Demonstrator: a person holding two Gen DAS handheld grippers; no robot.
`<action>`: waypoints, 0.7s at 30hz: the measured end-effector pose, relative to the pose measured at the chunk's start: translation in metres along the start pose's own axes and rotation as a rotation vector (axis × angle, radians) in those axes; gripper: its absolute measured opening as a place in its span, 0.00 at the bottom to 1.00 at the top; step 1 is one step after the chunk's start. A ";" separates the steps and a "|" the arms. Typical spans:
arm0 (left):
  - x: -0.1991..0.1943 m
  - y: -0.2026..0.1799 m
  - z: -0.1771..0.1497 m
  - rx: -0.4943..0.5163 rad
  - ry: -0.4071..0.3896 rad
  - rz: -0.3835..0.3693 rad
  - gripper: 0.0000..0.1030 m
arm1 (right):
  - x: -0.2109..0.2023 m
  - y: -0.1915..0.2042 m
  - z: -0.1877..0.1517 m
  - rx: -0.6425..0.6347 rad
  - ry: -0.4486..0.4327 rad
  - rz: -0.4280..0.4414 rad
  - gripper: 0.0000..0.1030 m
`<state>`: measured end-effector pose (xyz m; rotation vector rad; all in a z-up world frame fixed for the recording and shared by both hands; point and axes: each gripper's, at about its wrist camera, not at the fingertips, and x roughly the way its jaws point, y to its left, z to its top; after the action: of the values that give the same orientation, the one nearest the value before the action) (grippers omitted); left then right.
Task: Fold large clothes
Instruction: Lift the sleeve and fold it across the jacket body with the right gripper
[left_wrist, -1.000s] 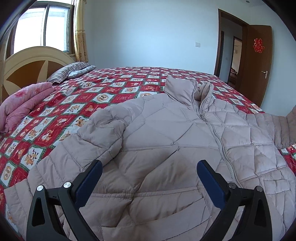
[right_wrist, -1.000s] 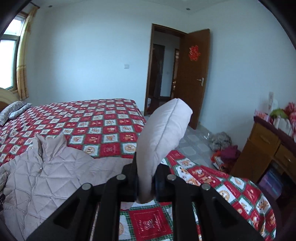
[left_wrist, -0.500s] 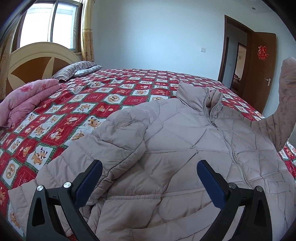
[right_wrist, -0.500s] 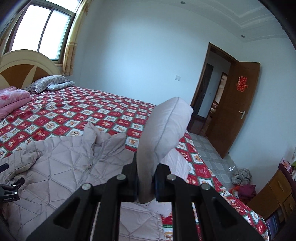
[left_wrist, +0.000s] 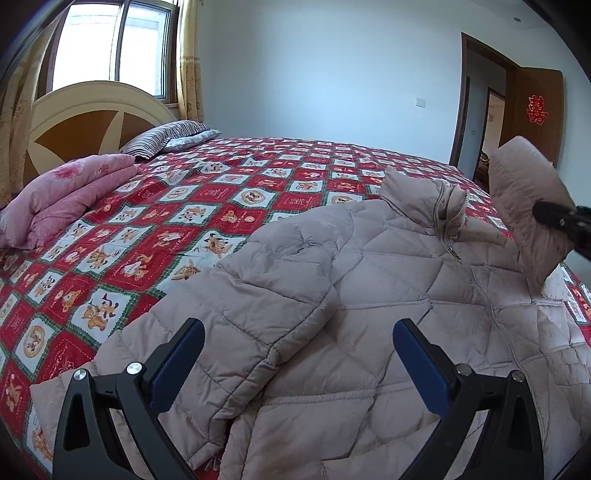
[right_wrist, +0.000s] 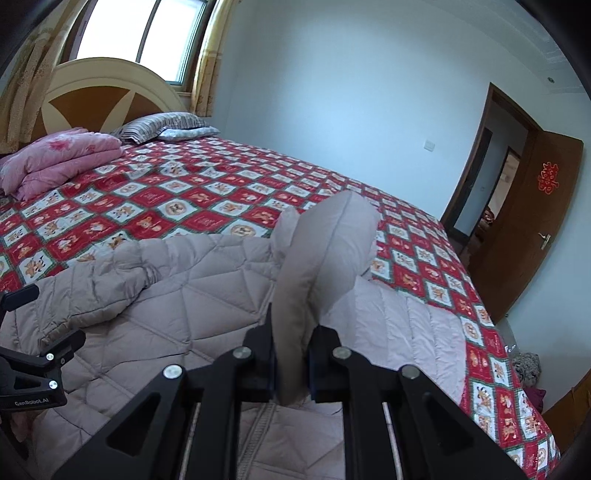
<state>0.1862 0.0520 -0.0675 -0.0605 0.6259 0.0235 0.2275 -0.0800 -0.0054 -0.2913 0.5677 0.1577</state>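
a pale beige quilted puffer jacket (left_wrist: 388, 295) lay front-up on the bed, zipped nearly to its stand-up collar (left_wrist: 424, 199), which pointed to the far side. its left sleeve (left_wrist: 236, 314) was folded in across the near left of the chest. its right sleeve (right_wrist: 325, 254) stood raised above the body, cuff end up, showing a paler lining beneath.
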 end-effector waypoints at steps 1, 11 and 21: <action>0.000 0.001 0.000 -0.001 0.000 0.000 0.99 | 0.004 0.003 -0.003 0.000 0.011 0.009 0.14; 0.004 0.007 -0.004 0.004 0.010 0.038 0.99 | 0.046 0.022 -0.034 0.055 0.102 0.060 0.14; 0.021 0.010 -0.006 -0.011 0.044 0.102 0.99 | 0.058 0.031 -0.047 0.064 0.143 0.083 0.14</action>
<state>0.1991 0.0617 -0.0850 -0.0403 0.6727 0.1247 0.2446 -0.0620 -0.0823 -0.2182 0.7257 0.1997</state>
